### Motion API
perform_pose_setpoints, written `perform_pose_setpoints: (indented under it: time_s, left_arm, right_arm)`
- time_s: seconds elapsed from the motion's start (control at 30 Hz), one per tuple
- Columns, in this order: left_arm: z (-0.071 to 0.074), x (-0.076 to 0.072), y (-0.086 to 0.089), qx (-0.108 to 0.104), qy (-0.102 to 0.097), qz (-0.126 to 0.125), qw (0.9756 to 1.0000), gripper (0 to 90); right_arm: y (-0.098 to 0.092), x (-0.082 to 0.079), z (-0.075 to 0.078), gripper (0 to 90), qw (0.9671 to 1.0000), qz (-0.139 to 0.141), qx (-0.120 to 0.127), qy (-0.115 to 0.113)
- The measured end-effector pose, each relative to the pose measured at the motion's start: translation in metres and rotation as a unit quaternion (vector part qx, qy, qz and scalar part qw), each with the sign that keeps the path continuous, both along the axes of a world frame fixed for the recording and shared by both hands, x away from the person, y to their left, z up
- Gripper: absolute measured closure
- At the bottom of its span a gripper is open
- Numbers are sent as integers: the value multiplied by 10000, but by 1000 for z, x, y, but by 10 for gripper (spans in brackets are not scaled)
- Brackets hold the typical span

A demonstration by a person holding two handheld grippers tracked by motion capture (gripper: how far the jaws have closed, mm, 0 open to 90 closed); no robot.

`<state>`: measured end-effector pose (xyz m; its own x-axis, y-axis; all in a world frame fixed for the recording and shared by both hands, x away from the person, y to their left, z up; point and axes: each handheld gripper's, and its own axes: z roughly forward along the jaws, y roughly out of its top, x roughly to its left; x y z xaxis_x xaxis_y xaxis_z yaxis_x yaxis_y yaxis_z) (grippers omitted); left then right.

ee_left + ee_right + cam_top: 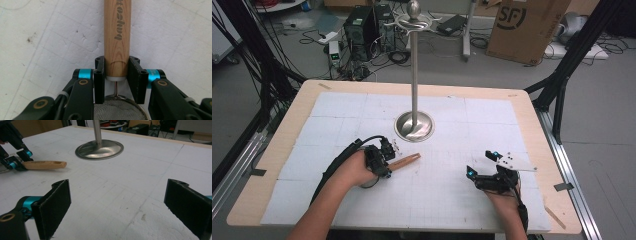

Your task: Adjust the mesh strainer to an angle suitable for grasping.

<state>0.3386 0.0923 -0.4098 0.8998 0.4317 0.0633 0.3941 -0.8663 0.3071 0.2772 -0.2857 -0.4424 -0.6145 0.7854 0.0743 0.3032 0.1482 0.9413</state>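
High view: your left gripper [388, 150] has the wooden handle [405, 161] of a mesh strainer at its near end. The handle lies flat on the white foam mat [337, 107], long axis running from the gripper out toward table centre and a bit up-right, free tip pointing roughly at the base of the steel hanging stand [414, 125]. The stand's hook crown [414, 21] sits high on the pole, so the coming lift is up and fwd along that same line. Your right gripper [483, 165] rests well apart on the right; the left is the nearer hand by far.

Left gripper view: jaws closed tight on the handle [117, 37] just above its ferrule, pads pressing both sides. Axis runs straight away from you, and the mesh bowl [117, 110] sits under the gripper body.

Right gripper view: jaws spread wide, nothing between them. The handle [43, 165] lies level at far left w/ the left gripper [13, 161] on it, and the stand base [100, 148] is just beyond.
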Motion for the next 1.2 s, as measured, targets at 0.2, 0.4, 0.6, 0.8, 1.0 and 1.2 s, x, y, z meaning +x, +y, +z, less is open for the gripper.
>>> perform_pose_setpoints:
  time_s: [0.2,0.4,0.6,0.8,1.0,1.2]
  left_arm:
    - [-1,0,8,-317,51,102,9994,693]
    - [3,-2,11,-515,16,51,9987,693]
    - [11,-6,15,-824,-110,54,9965,693]
    - [19,-9,25,-1315,-247,89,9910,693]
    - [21,-13,36,-1789,-294,184,9833,693]
    - [26,-19,43,-2169,-462,65,9751,693]
  right_arm:
    - [-1,0,-1,58,10000,-6,18,19]
    - [-1,0,-1,58,10000,-10,7,-11]
    - [-1,0,0,58,10000,-6,12,0]
    - [0,0,-1,58,10000,19,-1,-6]
    - [2,-1,-2,58,10000,28,-29,11]
    - [6,-1,-1,58,10000,67,-24,12]
